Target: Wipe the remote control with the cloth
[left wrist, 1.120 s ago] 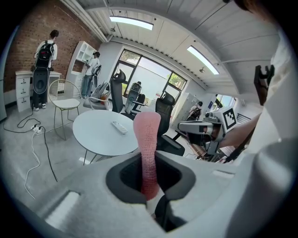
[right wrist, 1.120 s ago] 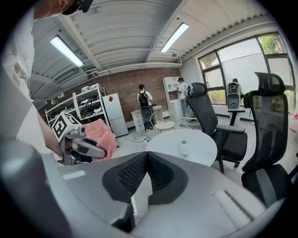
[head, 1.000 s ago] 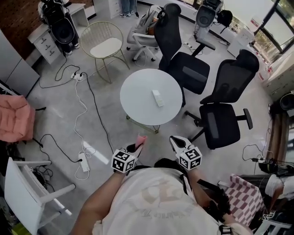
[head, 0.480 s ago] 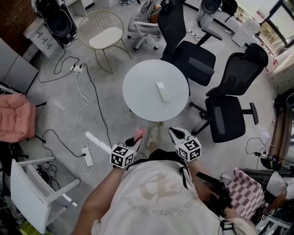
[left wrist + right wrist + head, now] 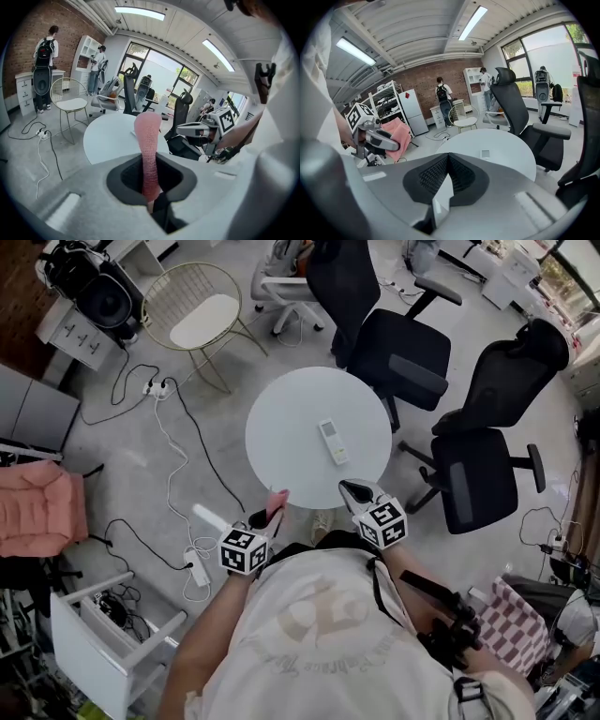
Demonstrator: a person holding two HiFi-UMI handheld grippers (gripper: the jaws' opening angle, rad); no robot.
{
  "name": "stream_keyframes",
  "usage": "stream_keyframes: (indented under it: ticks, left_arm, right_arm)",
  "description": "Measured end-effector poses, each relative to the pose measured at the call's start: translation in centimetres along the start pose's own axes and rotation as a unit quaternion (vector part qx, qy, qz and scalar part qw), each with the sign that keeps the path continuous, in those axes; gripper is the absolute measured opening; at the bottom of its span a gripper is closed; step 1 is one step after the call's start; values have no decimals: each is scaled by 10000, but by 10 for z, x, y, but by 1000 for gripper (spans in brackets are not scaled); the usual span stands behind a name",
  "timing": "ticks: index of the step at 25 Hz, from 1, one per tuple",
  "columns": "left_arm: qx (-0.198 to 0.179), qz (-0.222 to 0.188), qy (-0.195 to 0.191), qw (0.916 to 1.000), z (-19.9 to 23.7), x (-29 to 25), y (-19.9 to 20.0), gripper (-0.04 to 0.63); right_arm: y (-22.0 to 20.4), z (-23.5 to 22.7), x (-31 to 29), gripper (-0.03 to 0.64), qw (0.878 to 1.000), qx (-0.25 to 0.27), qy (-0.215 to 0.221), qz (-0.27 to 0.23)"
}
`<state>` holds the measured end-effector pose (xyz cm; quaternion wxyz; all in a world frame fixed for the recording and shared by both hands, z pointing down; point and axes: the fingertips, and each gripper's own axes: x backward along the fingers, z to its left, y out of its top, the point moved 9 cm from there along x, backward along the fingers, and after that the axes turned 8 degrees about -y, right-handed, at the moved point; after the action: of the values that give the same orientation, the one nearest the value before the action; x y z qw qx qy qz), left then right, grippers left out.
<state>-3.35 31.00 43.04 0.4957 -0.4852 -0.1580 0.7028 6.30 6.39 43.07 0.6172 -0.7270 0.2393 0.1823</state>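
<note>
A white remote control lies flat on the round white table, right of its middle; the right gripper view shows this remote ahead on the tabletop. My left gripper is shut on a pink cloth, just short of the table's near edge. In the left gripper view the cloth sticks up from between the jaws of that gripper and hides part of the table. My right gripper is shut and empty at the near edge, close to the remote; nothing is in its jaws.
Two black office chairs stand at the table's far and right sides. A wire chair with a white seat is at the far left. Cables and a power strip lie on the floor left of me. People stand by the brick wall.
The person has stepped towards the table, and both grippers have moved forward to its near edge. The cloth stays clamped in the left gripper; the right stays shut.
</note>
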Motion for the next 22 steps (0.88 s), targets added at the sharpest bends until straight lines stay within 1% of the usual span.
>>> stream_keyframes:
  ticks: [6,12,18,20,22]
  left_arm:
    - [-118,278,-55,9995,25,-41,53,29]
    - [-187,599,-244,9977,55,-57,80,31]
    - [-384,983,-753,9916,91,-85,106,29]
    - [-484,1175,-1002,9868,103,-96,115,31]
    - [-648,1413,-1329,9789,117,-107,125,31]
  right_arm:
    - [14,-46,-39,8,9996,-44,-61,259]
    - [19,-58,-60,8,9985,-307,-268,360]
    - [21,-66,-78,8,9941,-634,-745,459]
    - [21,-69,-85,8,9908,-753,-991,532]
    - [22,-68,-91,8,9850,-909,-1332,612]
